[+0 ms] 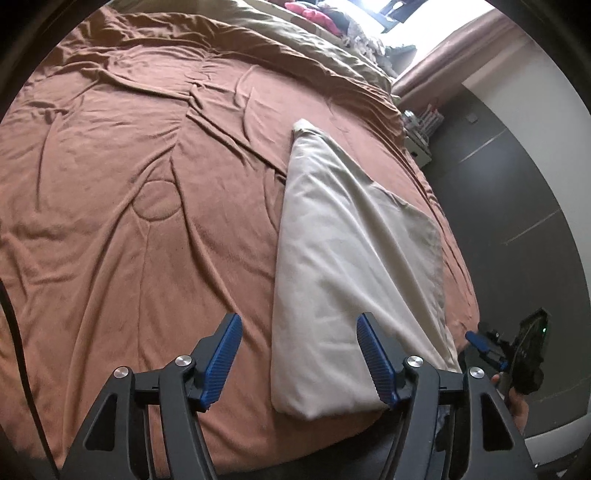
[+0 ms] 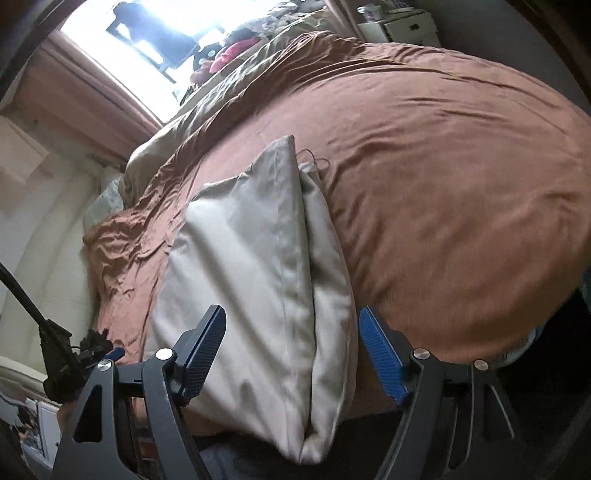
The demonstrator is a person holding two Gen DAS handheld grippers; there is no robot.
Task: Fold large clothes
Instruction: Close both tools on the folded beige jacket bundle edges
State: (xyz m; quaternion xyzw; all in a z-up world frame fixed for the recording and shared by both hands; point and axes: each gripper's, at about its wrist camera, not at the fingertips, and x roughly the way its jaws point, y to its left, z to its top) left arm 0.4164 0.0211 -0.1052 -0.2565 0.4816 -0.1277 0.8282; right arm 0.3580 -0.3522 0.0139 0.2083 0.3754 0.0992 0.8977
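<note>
A cream cloth point(image 1: 343, 266) lies folded into a long tapered shape on the brown bedspread point(image 1: 129, 192), near the bed's edge. In the right wrist view the same cloth point(image 2: 255, 288) shows stacked layers with a seam along its length. My left gripper point(image 1: 299, 358) is open and empty, held above the cloth's near end. My right gripper point(image 2: 291, 354) is open and empty, also above the cloth's near end. The right gripper also shows in the left wrist view point(image 1: 517, 354), beside the bed's edge. The left gripper shows at the lower left of the right wrist view point(image 2: 70, 354).
An olive blanket point(image 1: 295, 40) and a heap of red and dark clothes point(image 1: 317, 14) lie at the far end of the bed. A window point(image 2: 147, 44) with pink curtains is beyond. A white shelf unit point(image 1: 421, 129) stands beside the bed on dark floor point(image 1: 517, 206).
</note>
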